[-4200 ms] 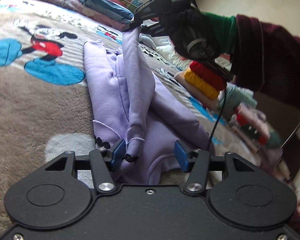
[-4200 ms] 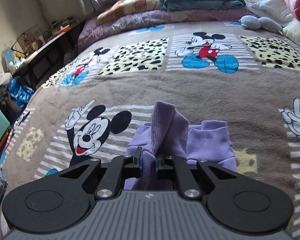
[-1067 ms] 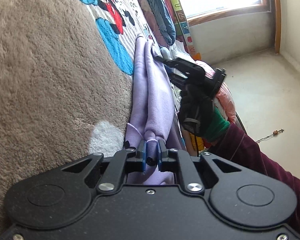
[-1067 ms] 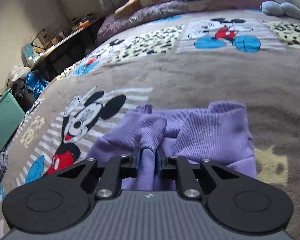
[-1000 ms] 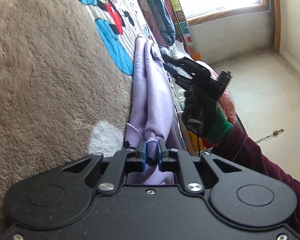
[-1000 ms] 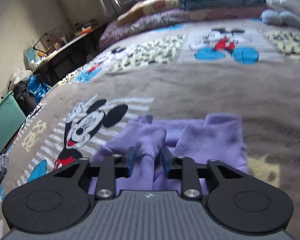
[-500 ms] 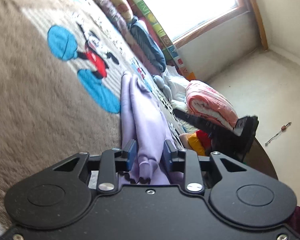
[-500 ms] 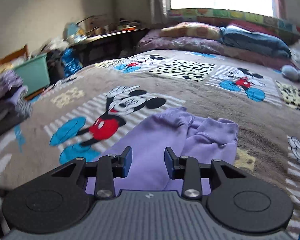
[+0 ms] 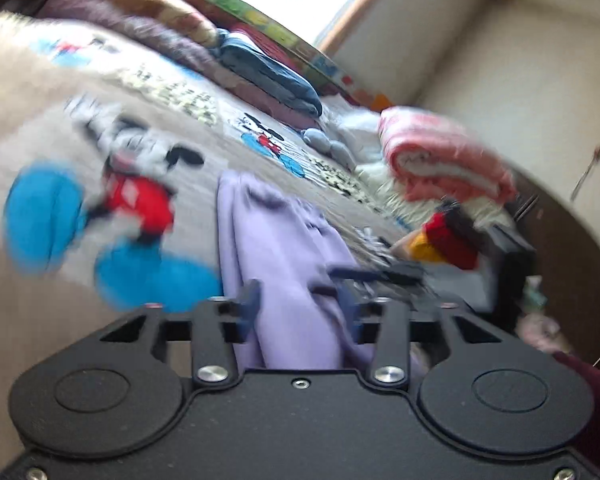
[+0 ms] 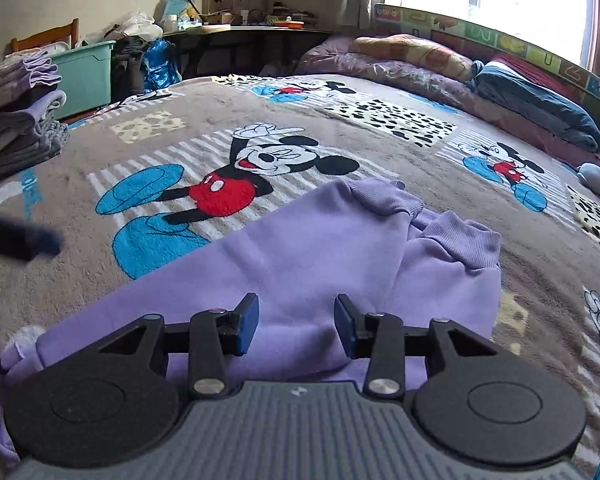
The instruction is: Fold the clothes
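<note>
Both grippers, left (image 9: 298,312) and right (image 10: 296,320), we see opening, pads clear of the lilac sweatpants (image 10: 300,264) lying folded lengthwise, cuffs together.

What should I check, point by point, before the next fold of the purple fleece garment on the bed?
1. Left gripper free of the purple fleece garment: ok. Its jaws are opening and the pads press no cloth.
2. Right gripper free: ok. Its jaws are opening above the garment, nothing pinched.
3. Garment lies flat on the brown cartoon-mouse blanket: ok along the long folded edge.
4. Ribbed cuffs lined up: not ok, they lie bunched and uneven.
5. Blanket beside the garment free for the next fold: ok.
6. Near end of the garment under the grippers: cannot tell, hidden.
</note>
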`<state>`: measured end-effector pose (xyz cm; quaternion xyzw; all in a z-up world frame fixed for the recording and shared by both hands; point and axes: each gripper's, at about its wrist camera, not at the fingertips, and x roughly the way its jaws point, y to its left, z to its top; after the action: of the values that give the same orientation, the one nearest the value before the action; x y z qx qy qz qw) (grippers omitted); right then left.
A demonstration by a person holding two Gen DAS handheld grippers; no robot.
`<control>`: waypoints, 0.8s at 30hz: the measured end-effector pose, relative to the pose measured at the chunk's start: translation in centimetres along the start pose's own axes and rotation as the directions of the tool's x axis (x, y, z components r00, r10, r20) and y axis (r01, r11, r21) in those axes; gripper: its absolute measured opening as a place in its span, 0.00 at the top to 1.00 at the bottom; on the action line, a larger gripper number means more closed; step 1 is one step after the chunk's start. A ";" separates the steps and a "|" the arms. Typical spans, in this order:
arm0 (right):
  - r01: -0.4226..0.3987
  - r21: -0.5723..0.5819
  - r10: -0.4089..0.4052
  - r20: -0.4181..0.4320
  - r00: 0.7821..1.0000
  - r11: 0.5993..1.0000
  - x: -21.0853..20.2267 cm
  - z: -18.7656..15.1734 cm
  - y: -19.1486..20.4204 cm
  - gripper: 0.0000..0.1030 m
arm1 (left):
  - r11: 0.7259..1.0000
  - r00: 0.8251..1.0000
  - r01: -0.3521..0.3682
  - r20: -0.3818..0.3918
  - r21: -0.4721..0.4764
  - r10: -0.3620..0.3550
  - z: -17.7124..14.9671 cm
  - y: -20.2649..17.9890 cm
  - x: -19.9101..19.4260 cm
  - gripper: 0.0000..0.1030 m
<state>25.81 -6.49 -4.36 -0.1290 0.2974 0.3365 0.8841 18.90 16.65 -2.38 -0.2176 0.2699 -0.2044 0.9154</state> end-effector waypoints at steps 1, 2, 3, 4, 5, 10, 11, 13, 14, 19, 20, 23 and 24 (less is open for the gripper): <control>0.003 -0.001 -0.003 0.000 1.000 1.000 0.0 0.0 0.1 0.58 | 0.999 1.000 -0.010 -0.026 0.036 0.011 1.6 0.1 1.9 0.55; 0.005 -0.002 -0.005 -0.001 1.000 1.000 -0.1 0.0 0.2 0.58 | 0.997 0.998 -0.032 -0.044 0.066 0.035 3.0 0.3 3.9 0.55; 0.008 -0.003 -0.008 -0.001 1.000 1.000 -0.1 0.0 0.3 0.57 | 0.994 0.996 -0.051 -0.066 0.093 0.057 4.3 0.6 5.9 0.54; 0.010 -0.010 -0.010 0.002 1.000 1.000 -0.3 0.0 0.5 0.56 | 0.992 0.993 -0.063 -0.090 0.112 0.074 5.4 1.0 7.8 0.54; 0.012 -0.017 -0.011 0.005 1.000 1.000 -0.4 0.0 0.7 0.56 | 0.989 0.990 -0.075 -0.111 0.124 0.089 6.3 1.3 9.7 0.54; 0.016 -0.046 -0.015 0.021 1.000 0.999 -1.3 0.0 1.7 0.50 | 0.986 0.968 -0.093 -0.219 0.135 0.121 9.6 3.3 17.5 0.54; 0.011 -0.052 -0.010 0.023 1.000 0.999 -1.4 0.0 1.9 0.49 | 0.988 0.964 -0.091 -0.236 0.129 0.119 9.9 3.6 18.6 0.54; 0.004 -0.068 -0.002 0.023 1.000 0.998 -1.5 -0.2 2.3 0.47 | 0.990 0.961 -0.078 -0.254 0.117 0.105 10.3 3.8 19.9 0.55; 0.001 -0.078 0.000 0.020 1.000 0.997 -1.5 -0.2 2.5 0.47 | 0.990 0.960 -0.072 -0.261 0.119 0.101 10.5 3.7 20.3 0.55; -0.002 -0.123 0.003 0.007 1.000 0.992 -1.1 -0.7 3.0 0.40 | 0.986 0.952 -0.065 -0.286 0.155 0.108 11.1 3.2 21.9 0.99; -0.004 -0.120 0.005 0.007 1.000 0.993 -1.0 -0.7 2.9 0.40 | 0.988 0.960 -0.046 -0.267 0.149 0.086 11.2 3.3 21.7 0.99; -0.001 -0.128 0.004 0.026 1.000 0.992 -1.0 -0.5 2.8 0.39 | 0.999 0.988 -0.014 -0.150 0.050 0.021 11.5 4.5 20.2 0.99; -0.001 -0.133 0.005 0.028 1.000 0.991 -0.9 -0.5 2.7 0.37 | 0.999 0.990 -0.028 -0.135 0.038 0.033 11.3 5.0 20.3 0.99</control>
<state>23.22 -5.18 -4.32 -0.1826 0.2621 0.3589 0.8770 42.41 14.07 -4.56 -0.1826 0.3312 -0.2095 0.9017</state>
